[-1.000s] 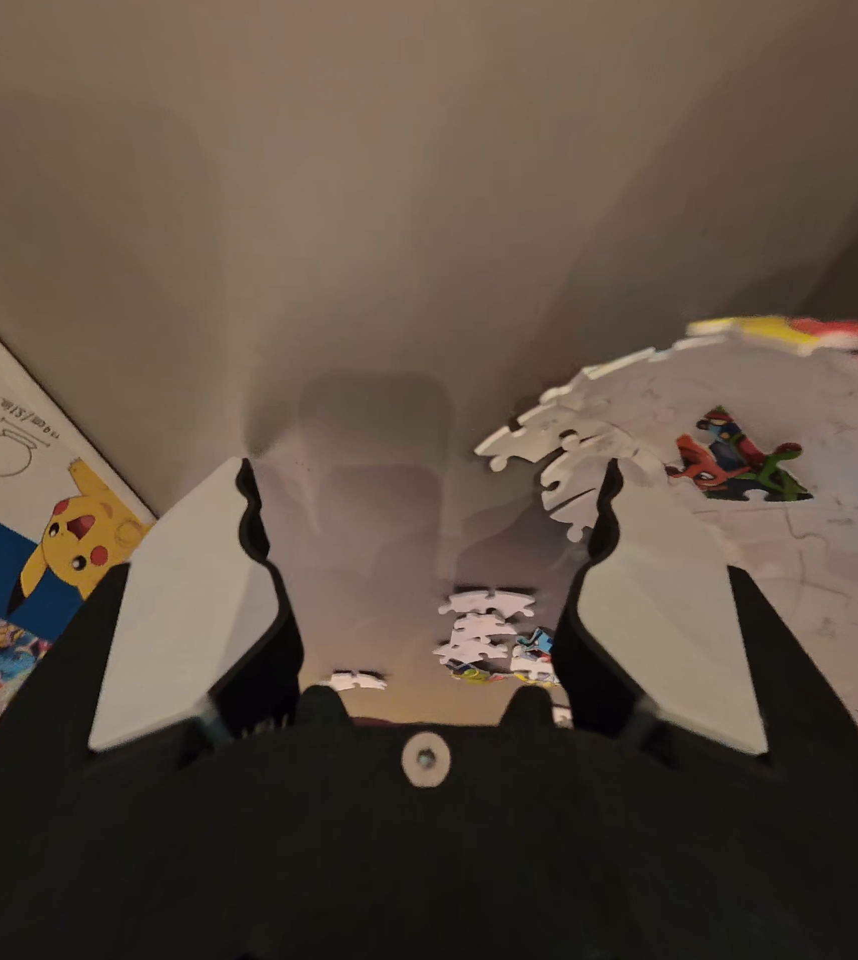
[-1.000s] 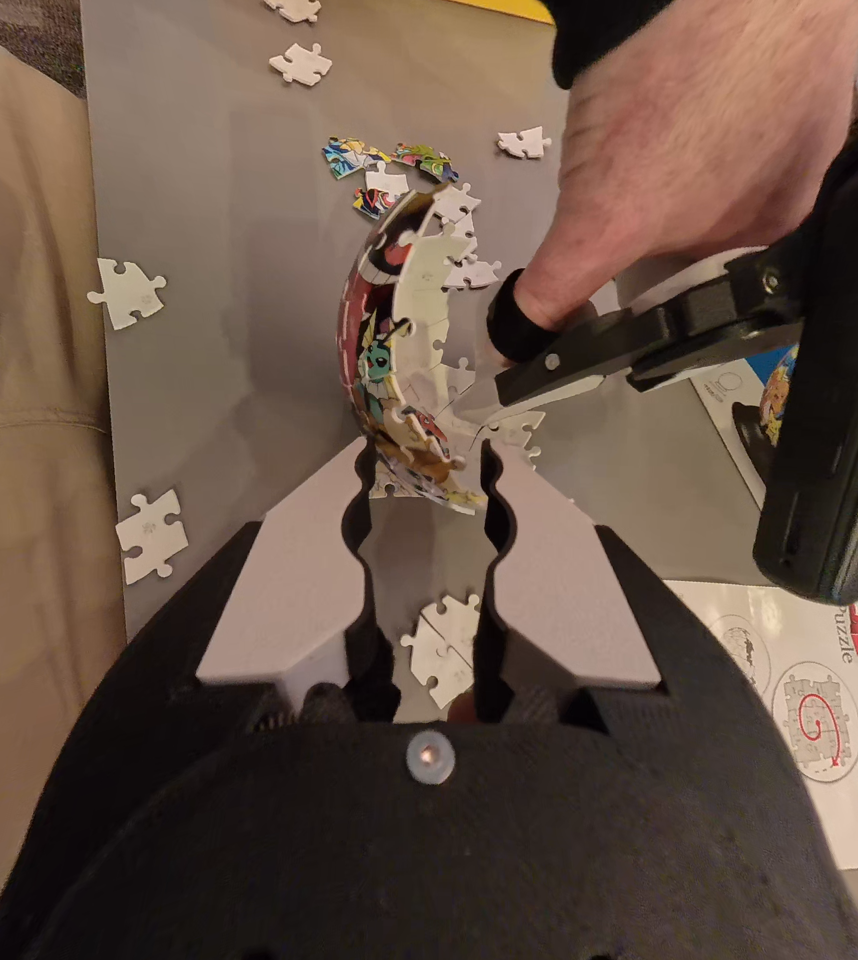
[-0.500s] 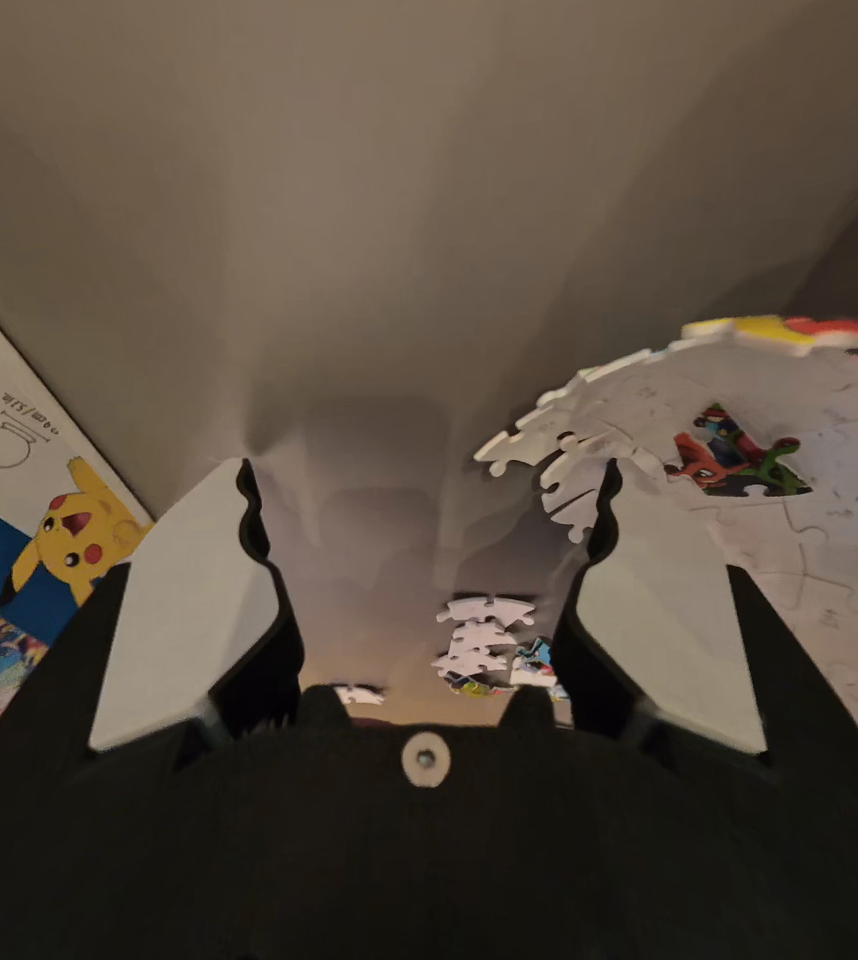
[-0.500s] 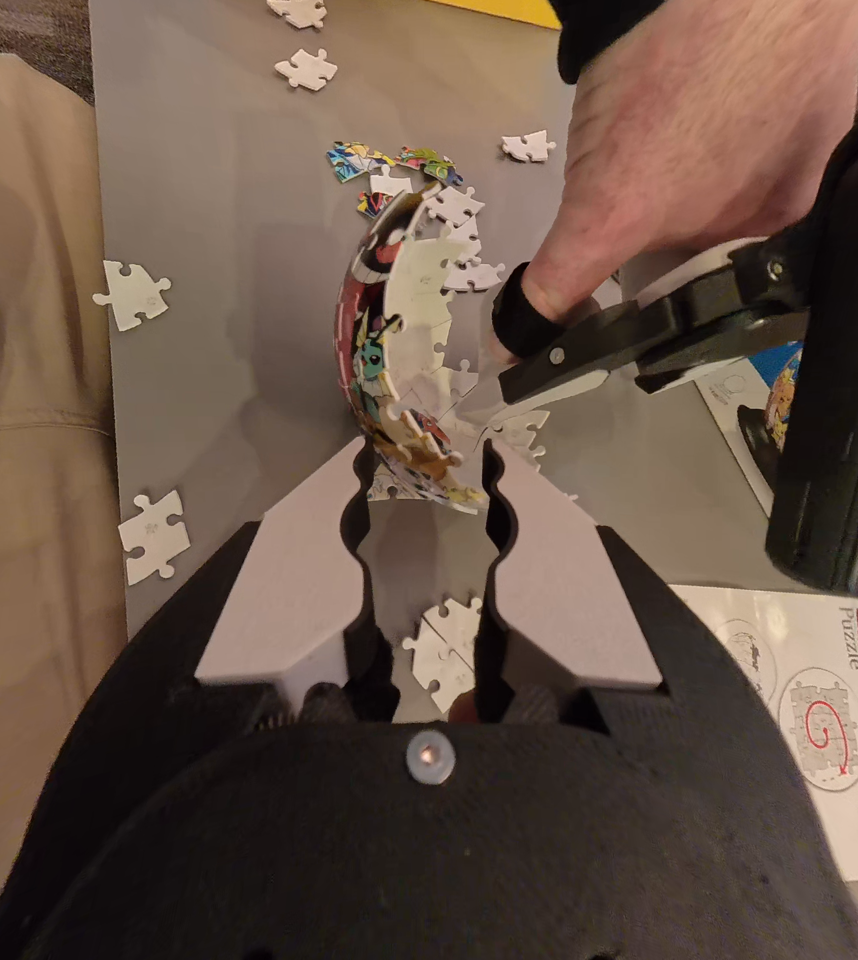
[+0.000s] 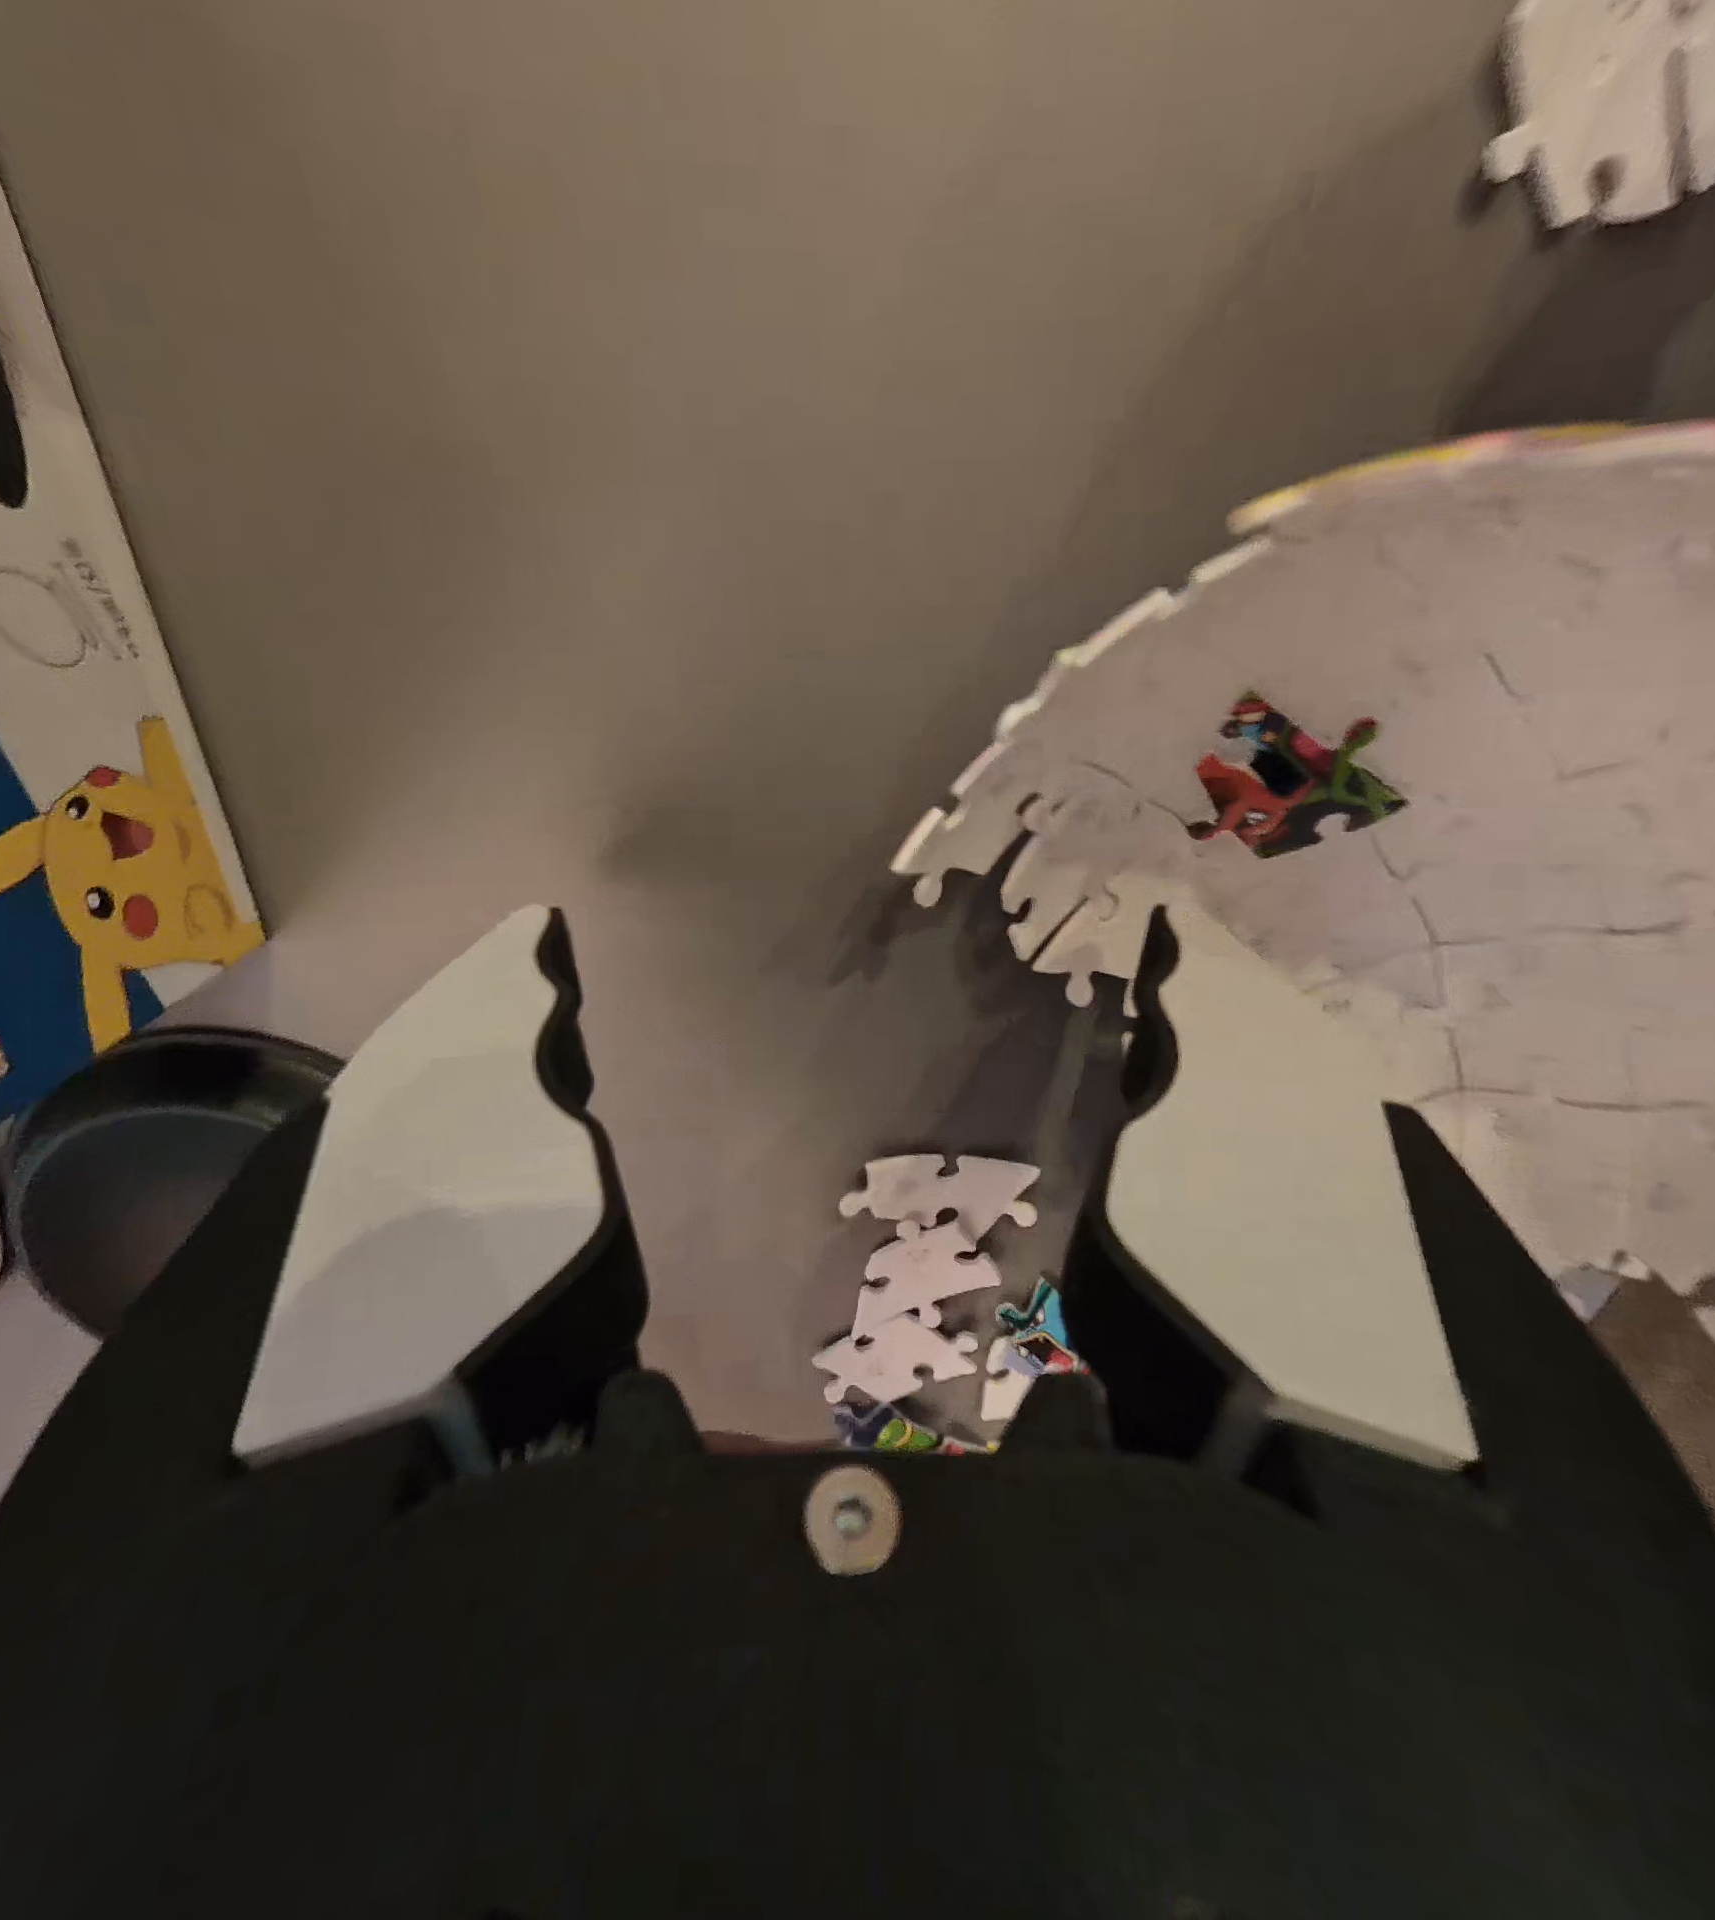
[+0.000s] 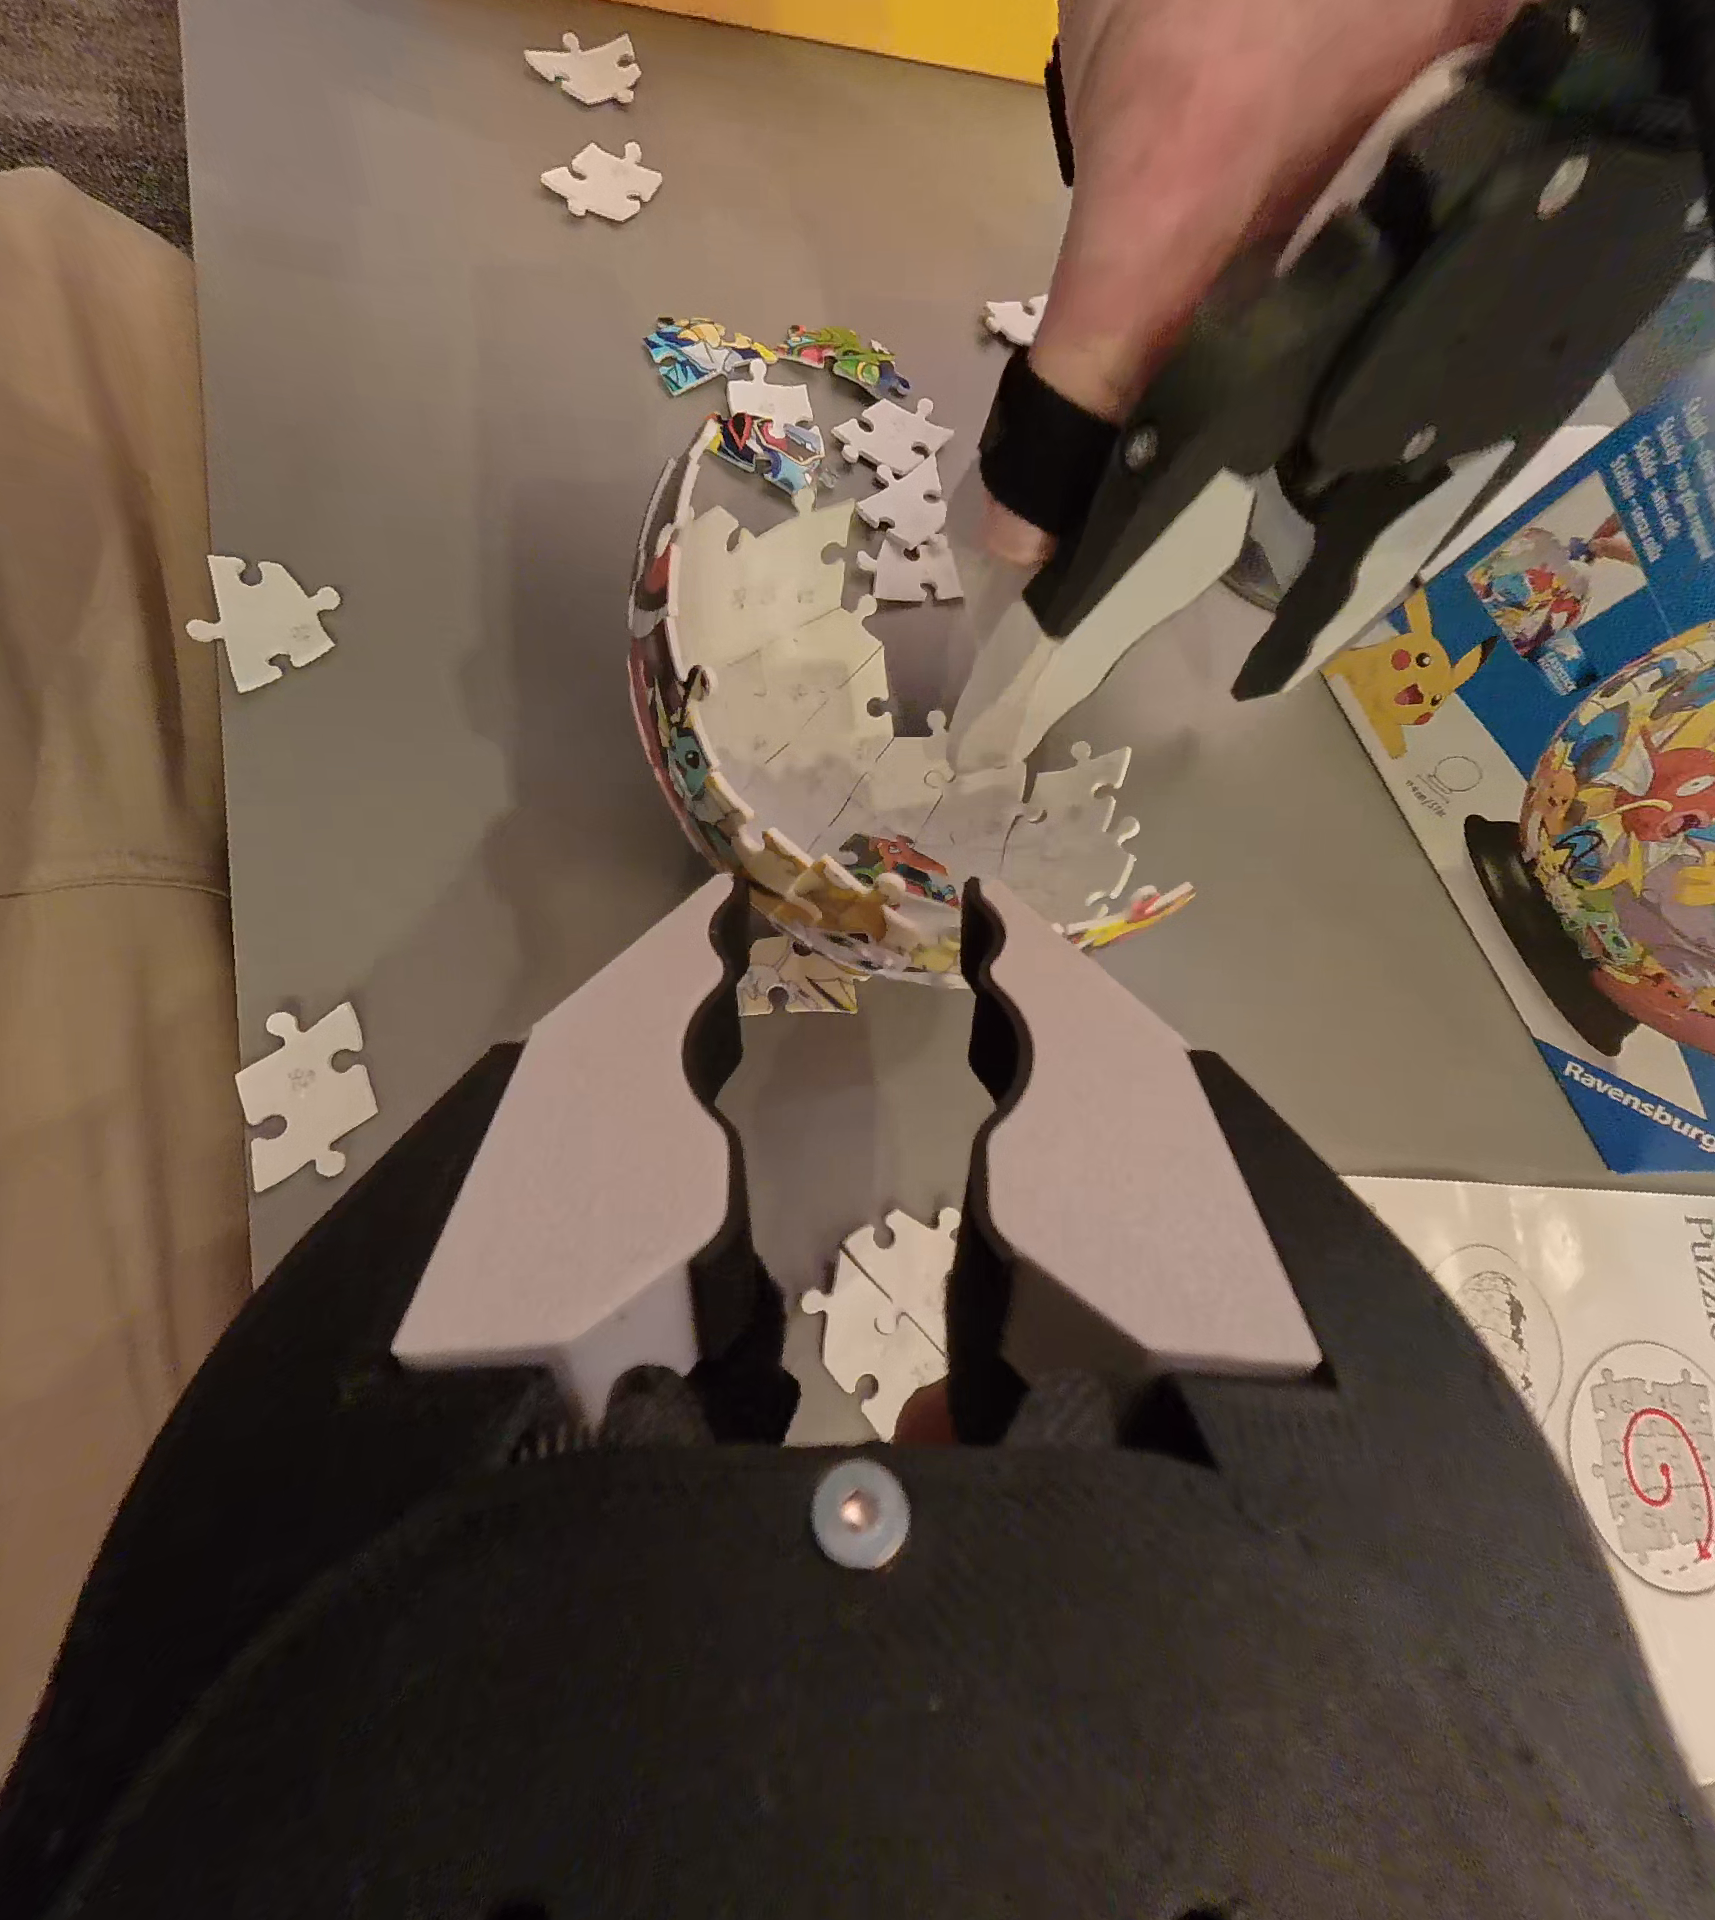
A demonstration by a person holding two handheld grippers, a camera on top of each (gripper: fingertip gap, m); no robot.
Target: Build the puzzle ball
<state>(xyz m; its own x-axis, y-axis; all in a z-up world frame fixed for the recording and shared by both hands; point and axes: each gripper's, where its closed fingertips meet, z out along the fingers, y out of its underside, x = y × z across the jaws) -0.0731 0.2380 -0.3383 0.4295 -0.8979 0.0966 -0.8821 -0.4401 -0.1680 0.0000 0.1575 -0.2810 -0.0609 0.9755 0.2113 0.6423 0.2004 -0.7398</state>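
Right now the half-built shell (image 6: 791, 717) of the puzzle ball stands on edge on the grey tabletop (image 6: 417, 416), its white hollow facing the left gripper (image 6: 1113, 707) and its printed outside turned away toward the tan cushion (image 6: 42, 623). Its lower rim lies just ahead of the right gripper (image 6: 848, 914), whose jaws stand a modest gap apart and straddle that rim; they look set around it rather than clamped on it, and I cannot tell whether the tips touch it. The left gripper's jaws are spread wide and hold nothing. In the right wrist view one white finger (image 6: 998, 686) reaches down into the hollow, its tip at or near the inner wall; contact is not clear.

Seen from the left wrist view, the shell (image 5: 1518, 935) rises to the right of the left gripper (image 5: 848, 935), with a piece-shaped hole (image 5: 1289, 779) showing colour through it. The right gripper is nearer the rim; the left is nearer the inside.

The shell's long axis runs as an arc from the rim by the right jaws up and away toward the loose pieces (image 6: 894, 488) behind it. More white pieces (image 6: 281, 1091) lie along the tabletop's left edge, and the box (image 6: 1611, 790) and instruction sheet (image 6: 1611, 1455) lie on the right.

My guess is that the next move turns on steadying the rim while the inside is worked.
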